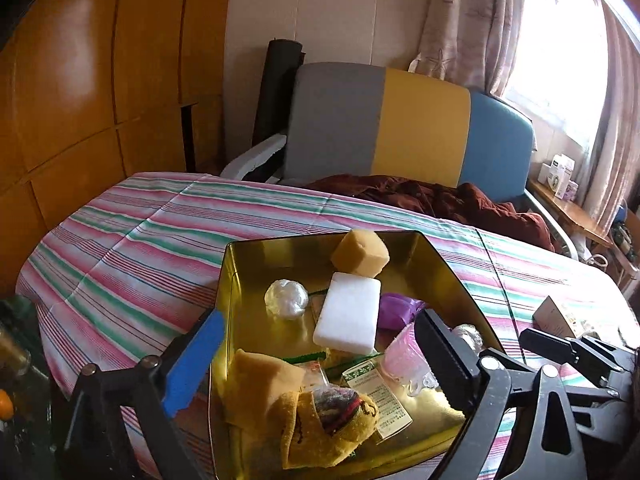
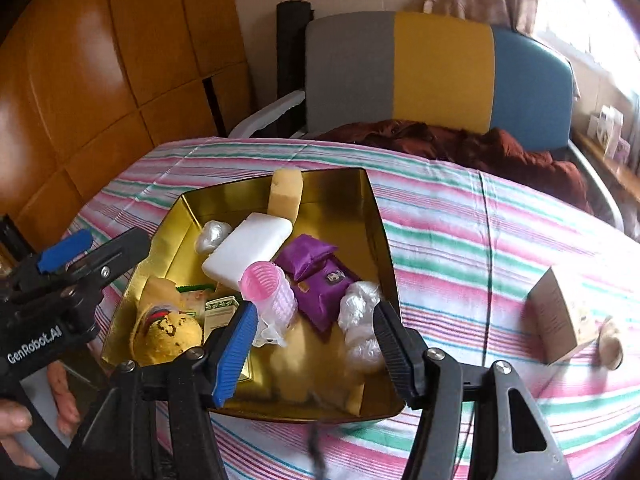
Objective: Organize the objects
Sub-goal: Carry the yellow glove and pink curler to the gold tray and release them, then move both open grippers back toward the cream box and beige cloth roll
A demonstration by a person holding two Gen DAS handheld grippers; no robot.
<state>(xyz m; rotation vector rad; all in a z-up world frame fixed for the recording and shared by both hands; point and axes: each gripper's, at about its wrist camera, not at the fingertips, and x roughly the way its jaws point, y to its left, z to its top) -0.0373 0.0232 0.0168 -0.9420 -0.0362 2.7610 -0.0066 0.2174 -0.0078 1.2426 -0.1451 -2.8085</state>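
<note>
A gold tin box (image 1: 240, 264) (image 2: 376, 216) stands on the striped tablecloth. Inside lie a yellow sponge block (image 1: 360, 254) (image 2: 285, 192), a white block (image 1: 348, 312) (image 2: 248, 248), a clear plastic ball (image 1: 286, 298), a purple packet (image 2: 320, 284), a pink ribbed roller (image 2: 266, 284), crumpled clear plastic (image 2: 358, 320) and a yellow sock (image 1: 320, 428) (image 2: 168, 334). My left gripper (image 1: 320, 360) (image 2: 96, 254) hangs open over the tin's near end, holding nothing. My right gripper (image 2: 316, 344) (image 1: 560, 344) is open over a blurred yellow thing (image 2: 312, 364) in the tin; its pads stand clear of it.
A cardboard box (image 2: 560, 320) (image 1: 556, 316) and a small beige thing (image 2: 610, 344) lie on the cloth to the right. Behind the table stands a grey, yellow and blue sofa (image 1: 420, 128) with a dark red cloth (image 1: 440, 200). Wooden panels (image 1: 80, 100) line the left.
</note>
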